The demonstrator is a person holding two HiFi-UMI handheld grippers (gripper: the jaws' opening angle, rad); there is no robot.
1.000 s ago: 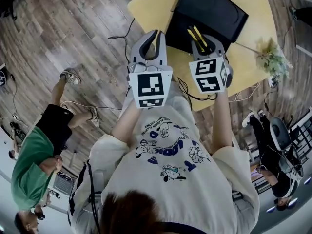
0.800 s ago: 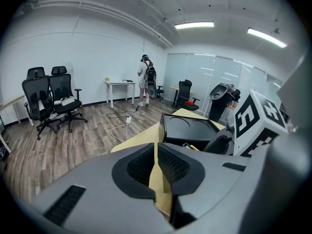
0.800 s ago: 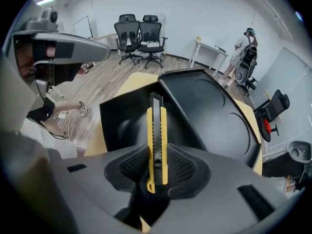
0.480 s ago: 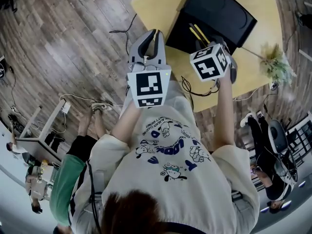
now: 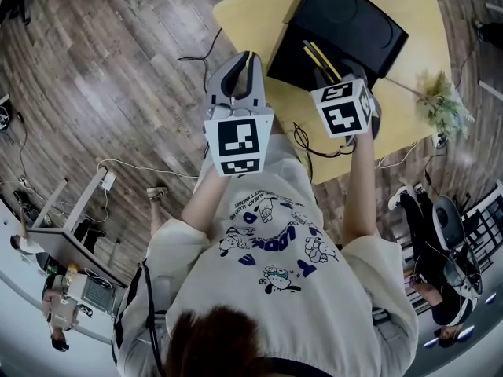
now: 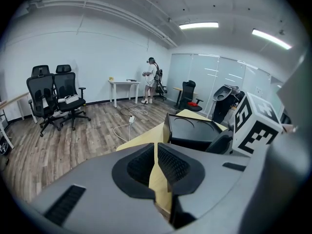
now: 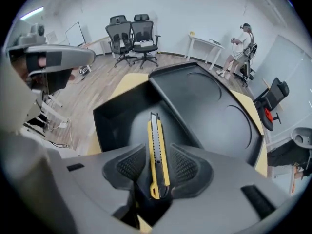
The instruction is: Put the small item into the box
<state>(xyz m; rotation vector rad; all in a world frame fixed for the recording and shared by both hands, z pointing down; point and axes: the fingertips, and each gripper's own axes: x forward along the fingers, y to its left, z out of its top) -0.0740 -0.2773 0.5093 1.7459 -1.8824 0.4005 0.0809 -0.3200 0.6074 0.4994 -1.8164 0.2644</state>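
A yellow-and-black utility knife (image 7: 157, 150) lies lengthwise between the pads of my right gripper (image 7: 157, 167), pointing into the open black box (image 7: 117, 123). The jaws are opening, and a thin gap shows on each side of the knife, so the pads do not press on it. In the head view the knife (image 5: 321, 56) sticks out ahead of the right gripper (image 5: 336, 75), over the box (image 5: 292, 60) on the yellow table (image 5: 251, 10). My left gripper (image 5: 240, 67) hovers at the table's near edge, shut and holding nothing; its pads (image 6: 146, 165) meet.
The box's lid (image 5: 357, 18) stands open behind it. A dried plant bunch (image 5: 442, 100) lies at the table's right end, and cables (image 5: 310, 149) hang off the near edge. Office chairs (image 6: 53, 99) and a desk with a person stand farther back in the room.
The right gripper has shifted a little over the box and its marker cube has tilted. The person in green at the left has walked out of the head view.
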